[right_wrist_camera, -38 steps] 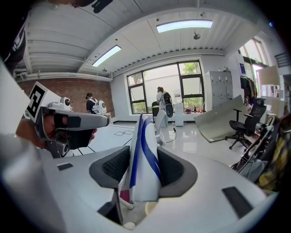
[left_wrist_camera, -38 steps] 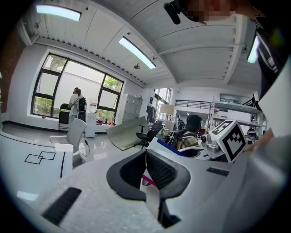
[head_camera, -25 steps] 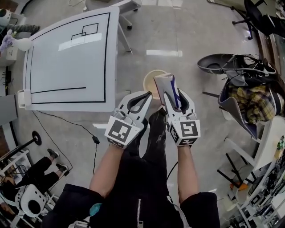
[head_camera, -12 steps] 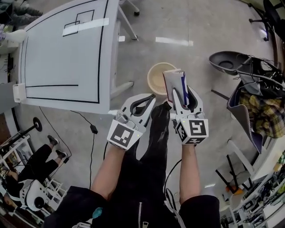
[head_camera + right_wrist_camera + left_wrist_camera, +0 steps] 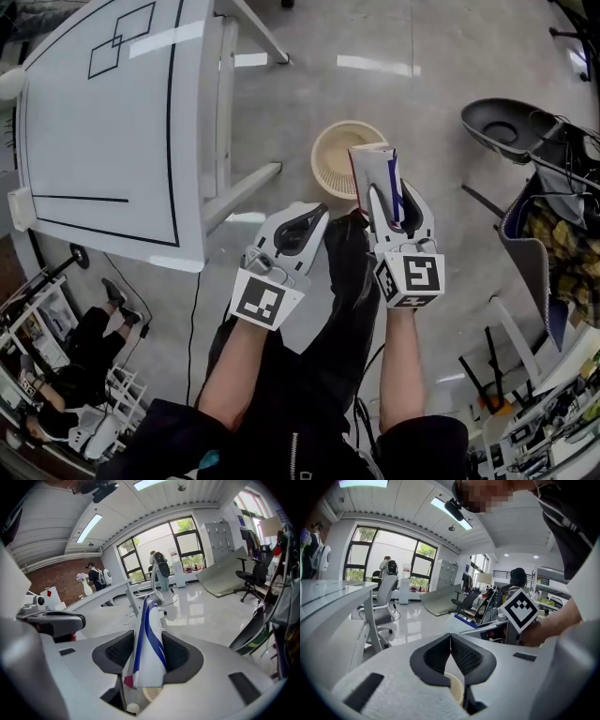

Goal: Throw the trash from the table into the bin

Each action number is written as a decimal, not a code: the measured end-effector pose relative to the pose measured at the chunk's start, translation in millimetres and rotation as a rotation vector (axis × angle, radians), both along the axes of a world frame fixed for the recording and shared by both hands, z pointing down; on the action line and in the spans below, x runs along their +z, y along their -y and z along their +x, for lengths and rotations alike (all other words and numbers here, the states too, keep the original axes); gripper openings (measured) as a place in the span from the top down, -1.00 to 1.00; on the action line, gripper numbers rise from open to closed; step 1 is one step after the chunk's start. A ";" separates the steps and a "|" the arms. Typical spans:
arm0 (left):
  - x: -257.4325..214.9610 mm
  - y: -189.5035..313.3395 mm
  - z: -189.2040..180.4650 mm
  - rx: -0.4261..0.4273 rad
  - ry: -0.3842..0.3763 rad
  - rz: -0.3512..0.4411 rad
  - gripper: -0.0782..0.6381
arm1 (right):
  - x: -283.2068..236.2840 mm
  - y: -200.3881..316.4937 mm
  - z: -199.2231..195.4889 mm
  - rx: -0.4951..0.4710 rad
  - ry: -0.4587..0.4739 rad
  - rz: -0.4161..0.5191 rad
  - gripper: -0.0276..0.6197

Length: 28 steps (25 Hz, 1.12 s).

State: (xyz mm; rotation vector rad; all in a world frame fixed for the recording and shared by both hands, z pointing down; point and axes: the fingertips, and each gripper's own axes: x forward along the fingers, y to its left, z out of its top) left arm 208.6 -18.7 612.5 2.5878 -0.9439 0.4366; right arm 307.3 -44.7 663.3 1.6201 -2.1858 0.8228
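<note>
A round beige bin stands on the grey floor, just right of the white table. My right gripper is shut on a white carton with blue stripes, which sticks out past the jaws over the bin's near right rim. In the right gripper view the carton fills the gap of that gripper, with the bin showing beneath it. My left gripper is shut with nothing in it, near the bin's front left side. The left gripper view shows its tips meeting and the bin below them.
The table's leg slants along the floor left of the bin. A dark chair and a bag with plaid cloth stand to the right. A cable lies under the table edge. A seated person is at lower left.
Both grippers have sunk toward the floor and closer to the bin, the right one still with the carton. The table has slid up and left in the head view.
</note>
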 end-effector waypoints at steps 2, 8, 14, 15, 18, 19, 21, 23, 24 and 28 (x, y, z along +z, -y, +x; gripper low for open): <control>14.4 -0.9 1.3 0.003 0.007 -0.007 0.76 | 17.3 -0.6 2.0 -0.002 0.007 -0.012 0.33; 54.2 -1.5 7.4 -0.002 0.030 -0.023 0.76 | 63.6 -1.0 0.8 -0.012 0.021 -0.026 0.34; 93.0 6.9 19.5 -0.040 0.031 -0.053 0.76 | 101.6 2.2 0.4 -0.042 0.022 -0.023 0.34; 98.3 8.0 21.7 -0.041 0.035 -0.057 0.76 | 108.6 3.2 2.0 -0.042 0.022 -0.022 0.34; 117.7 9.3 25.4 -0.043 0.057 -0.069 0.76 | 137.8 5.0 5.6 -0.036 0.025 -0.032 0.34; 125.0 9.3 25.8 -0.045 0.065 -0.076 0.76 | 150.0 4.7 6.1 -0.033 0.026 -0.042 0.33; 139.8 9.9 27.3 -0.051 0.079 -0.093 0.76 | 173.6 3.1 7.4 -0.032 0.014 -0.063 0.33; 152.9 11.2 29.2 -0.053 0.086 -0.100 0.76 | 193.5 0.5 9.4 -0.031 -0.003 -0.080 0.33; 158.6 12.0 30.0 -0.051 0.087 -0.098 0.76 | 202.3 -0.7 10.3 -0.030 -0.009 -0.089 0.33; 178.0 14.6 30.2 -0.083 0.083 -0.110 0.76 | 236.0 -4.3 9.7 -0.035 -0.032 -0.117 0.33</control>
